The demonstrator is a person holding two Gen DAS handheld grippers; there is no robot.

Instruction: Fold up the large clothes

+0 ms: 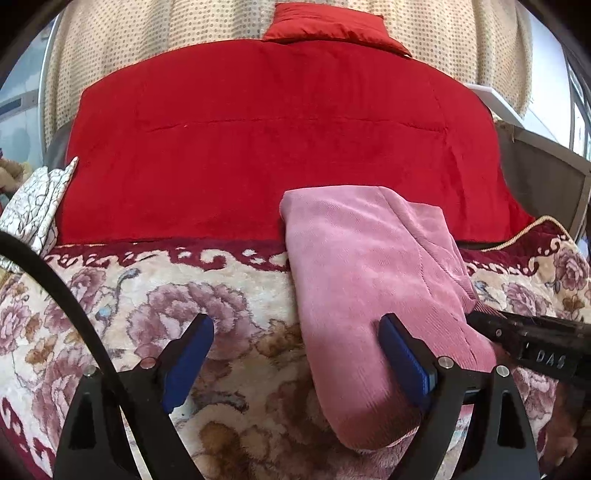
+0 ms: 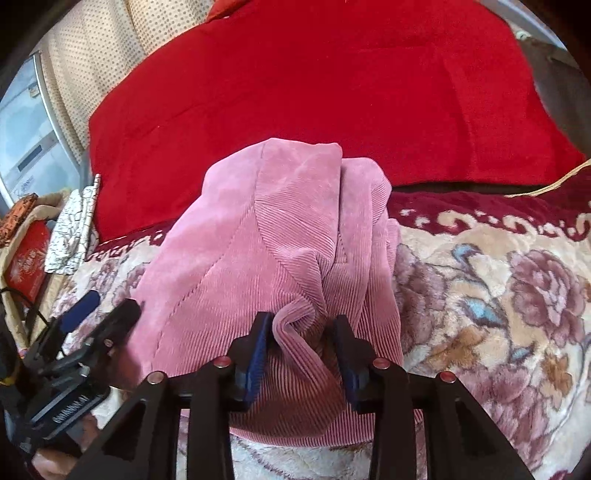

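A pink corduroy garment lies folded into a narrow bundle on a floral blanket; it also shows in the right wrist view. My left gripper is open wide, its right finger resting on the garment's left part, its left finger over the blanket. My right gripper is partly closed around a bunched ridge of the garment's near edge. The left gripper shows at the lower left of the right wrist view.
A red quilt covers the bed beyond the blanket, with a red pillow at the far end. A white crackle-patterned cloth lies at the left edge. A red box sits at the left.
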